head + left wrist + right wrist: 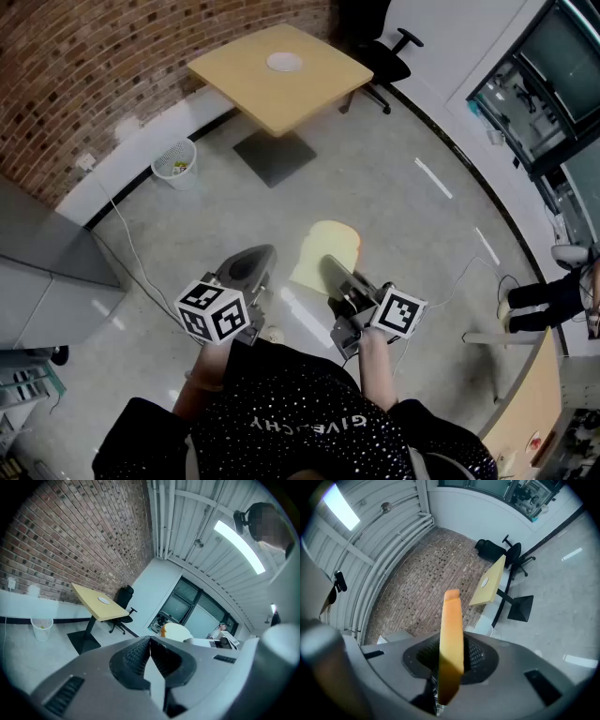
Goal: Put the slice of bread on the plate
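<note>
A pale slice of bread (pixel 325 253) with a tan crust is held over the grey floor, and my right gripper (pixel 336 277) is shut on its near edge. In the right gripper view the bread (pixel 451 639) stands edge-on between the dark pads. My left gripper (pixel 251 265) hangs beside it on the left, shut and empty; its ribbed pads (pixel 140 656) meet. The white plate (pixel 284 62) lies on a yellow table (pixel 309 89) far ahead, well away from both grippers. The left gripper view shows the bread (pixel 176 631) to its right and the plate (pixel 103 600) in the distance.
A white wire waste basket (pixel 175 163) stands by the brick wall at the left. A black office chair (pixel 380 56) is behind the table. A cable runs along the floor. A grey cabinet (pixel 47 253) is at the left. Another person's legs (pixel 548 295) show at the right.
</note>
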A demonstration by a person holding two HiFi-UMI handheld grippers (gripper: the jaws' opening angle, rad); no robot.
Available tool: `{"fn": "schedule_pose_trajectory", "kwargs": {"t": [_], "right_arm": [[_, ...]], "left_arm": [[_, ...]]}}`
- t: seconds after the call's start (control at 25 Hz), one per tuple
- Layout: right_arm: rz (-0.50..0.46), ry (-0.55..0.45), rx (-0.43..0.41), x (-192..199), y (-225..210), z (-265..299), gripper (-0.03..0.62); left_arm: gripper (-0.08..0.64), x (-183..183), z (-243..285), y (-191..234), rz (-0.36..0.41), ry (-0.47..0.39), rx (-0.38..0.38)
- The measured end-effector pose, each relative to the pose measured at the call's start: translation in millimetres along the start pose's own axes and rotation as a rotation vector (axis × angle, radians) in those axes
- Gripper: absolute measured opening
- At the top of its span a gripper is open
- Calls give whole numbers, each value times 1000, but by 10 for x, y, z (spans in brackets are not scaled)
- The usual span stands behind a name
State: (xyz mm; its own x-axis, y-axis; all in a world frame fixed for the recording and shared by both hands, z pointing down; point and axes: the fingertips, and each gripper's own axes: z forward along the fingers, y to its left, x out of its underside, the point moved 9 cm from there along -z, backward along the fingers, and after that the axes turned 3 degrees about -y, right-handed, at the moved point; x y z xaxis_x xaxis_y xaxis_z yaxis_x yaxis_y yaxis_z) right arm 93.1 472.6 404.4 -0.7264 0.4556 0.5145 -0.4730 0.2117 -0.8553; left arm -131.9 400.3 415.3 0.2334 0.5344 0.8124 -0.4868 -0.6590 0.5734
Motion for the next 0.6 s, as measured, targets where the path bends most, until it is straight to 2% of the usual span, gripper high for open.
{"fn": "schedule_pose_trajectory", "kwargs": {"t": [0.36,0.6], "right_arm": [[13,-10,17,-570,-366,647,92],[17,-21,25,-1066,-512,1278,91]], "left_arm": [[12,-421,769,482,6,26,26],[11,-920,1331,935,1,35,41]]}}
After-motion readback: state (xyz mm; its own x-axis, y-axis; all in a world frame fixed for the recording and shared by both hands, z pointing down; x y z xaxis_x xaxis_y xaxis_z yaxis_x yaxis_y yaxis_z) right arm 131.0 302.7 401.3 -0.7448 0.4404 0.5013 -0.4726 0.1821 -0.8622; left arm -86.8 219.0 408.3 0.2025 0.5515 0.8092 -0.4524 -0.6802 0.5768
